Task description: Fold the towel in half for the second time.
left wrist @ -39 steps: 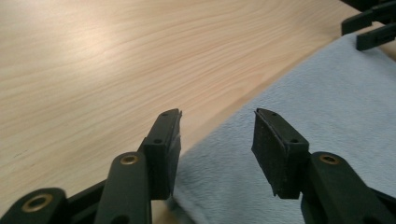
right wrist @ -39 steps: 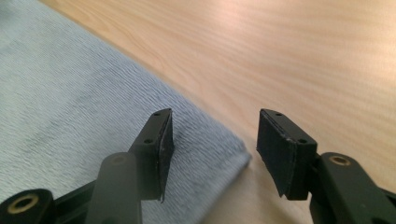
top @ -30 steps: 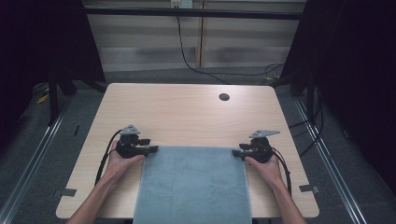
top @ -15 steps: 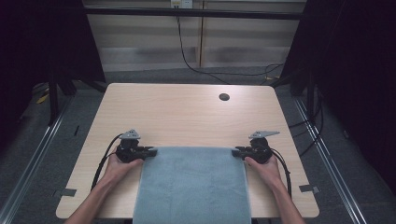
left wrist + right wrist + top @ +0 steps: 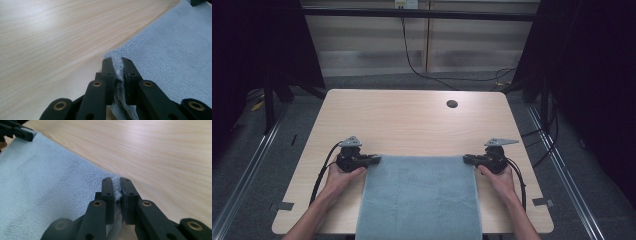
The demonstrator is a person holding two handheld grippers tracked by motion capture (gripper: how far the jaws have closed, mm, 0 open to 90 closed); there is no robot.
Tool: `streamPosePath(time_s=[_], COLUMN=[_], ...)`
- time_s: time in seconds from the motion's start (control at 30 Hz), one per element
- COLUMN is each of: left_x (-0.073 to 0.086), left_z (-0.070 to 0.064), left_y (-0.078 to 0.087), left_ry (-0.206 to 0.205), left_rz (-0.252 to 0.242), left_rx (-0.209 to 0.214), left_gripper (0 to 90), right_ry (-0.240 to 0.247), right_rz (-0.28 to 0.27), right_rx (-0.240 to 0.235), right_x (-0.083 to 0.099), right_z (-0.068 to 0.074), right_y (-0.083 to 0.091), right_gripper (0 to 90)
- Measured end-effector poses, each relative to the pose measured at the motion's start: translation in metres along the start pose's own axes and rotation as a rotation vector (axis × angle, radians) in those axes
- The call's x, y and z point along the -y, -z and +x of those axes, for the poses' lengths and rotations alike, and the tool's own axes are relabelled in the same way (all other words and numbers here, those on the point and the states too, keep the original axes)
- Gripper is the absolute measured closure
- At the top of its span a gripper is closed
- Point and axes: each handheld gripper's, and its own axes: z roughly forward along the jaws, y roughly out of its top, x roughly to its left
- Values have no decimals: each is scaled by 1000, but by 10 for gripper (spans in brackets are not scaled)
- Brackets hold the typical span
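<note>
A grey-blue towel (image 5: 419, 197) lies flat on the wooden table (image 5: 412, 125), its near end hanging over the front edge. My left gripper (image 5: 377, 160) is shut on the towel's far left corner (image 5: 118, 71), the terry cloth pinched between both jaws. My right gripper (image 5: 466, 159) is shut on the far right corner (image 5: 117, 188) in the same way. In the right gripper view the left gripper's jaw tip (image 5: 23, 133) shows at the top left, on the towel's (image 5: 45, 187) other corner. The towel's far edge runs straight between the two grippers.
A dark round cable hole (image 5: 452, 104) sits in the table near its far right. Bare wood stretches beyond the towel to the far edge. Black cables trail from both grippers toward the person's forearms. Dark floor and metal rails flank the table.
Both grippers have slid a little toward the person, drawing the towel's far edge nearer the front. Their hold on the corners is unchanged.
</note>
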Motion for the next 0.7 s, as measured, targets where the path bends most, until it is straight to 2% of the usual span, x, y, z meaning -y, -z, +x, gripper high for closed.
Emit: streamPosePath(time_s=[0.13, 0.23, 0.3, 0.47, 0.7], left_x=[-4, -8, -11, -29, -56], left_z=[-3, -2, -2, -2, 2], left_y=[3, 5, 9, 17, 21], left_ry=[23, 20, 15, -3, -12], left_rz=[-29, -45, -49, -88, -124], left_rx=[2, 2, -5, -19, -38], left_gripper=[818, 819, 819, 821, 831], right_ry=[14, 29, 31, 35, 48], right_rz=[-37, -31, -49, -98, -122], right_rx=[1, 4, -1, 9, 33], right_x=[-6, -10, -15, -29, -52], right_z=[3, 5, 7, 10, 8], right_y=[5, 7, 10, 15, 22], right_gripper=[836, 842, 844, 847, 850])
